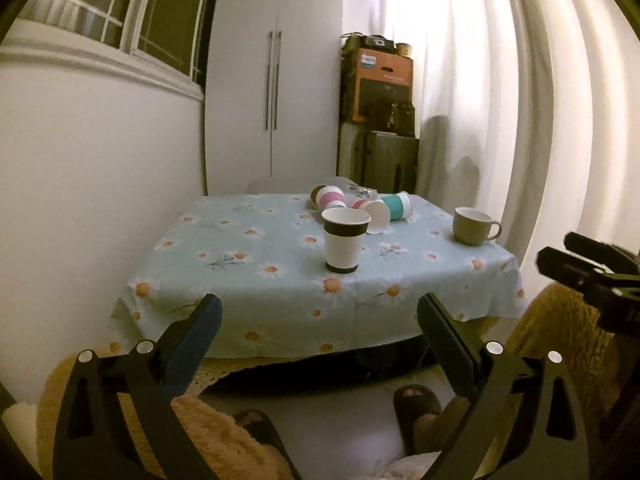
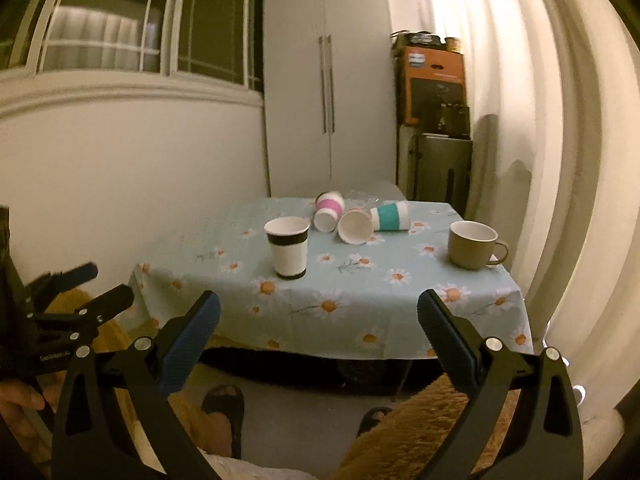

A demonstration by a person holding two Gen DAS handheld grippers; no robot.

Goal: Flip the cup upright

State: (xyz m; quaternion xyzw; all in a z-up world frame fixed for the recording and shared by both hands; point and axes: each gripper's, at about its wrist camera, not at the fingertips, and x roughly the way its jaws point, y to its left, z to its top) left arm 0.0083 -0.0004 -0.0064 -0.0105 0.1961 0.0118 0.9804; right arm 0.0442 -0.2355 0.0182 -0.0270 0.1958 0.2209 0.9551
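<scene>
A white paper cup with black bands [image 1: 345, 239] [image 2: 289, 247] stands upright near the middle of the small table. Behind it lie three paper cups on their sides: a pink-banded one [image 1: 329, 197] [image 2: 329, 209], a white one with its mouth toward me [image 1: 374, 214] [image 2: 355, 225] and a teal-banded one [image 1: 397, 205] [image 2: 390, 217]. My left gripper [image 1: 319, 314] is open and empty, held back before the table's front edge. My right gripper [image 2: 319, 312] is open and empty too, also short of the table.
A grey-green mug [image 1: 472, 225] [image 2: 474, 244] stands upright at the table's right. The table [image 1: 248, 240] [image 2: 400, 296] has a light blue daisy cloth. A white cupboard [image 1: 276, 80], stacked boxes [image 1: 380, 80] and a curtain [image 1: 520, 100] stand behind. My feet in sandals [image 1: 416, 408] are below.
</scene>
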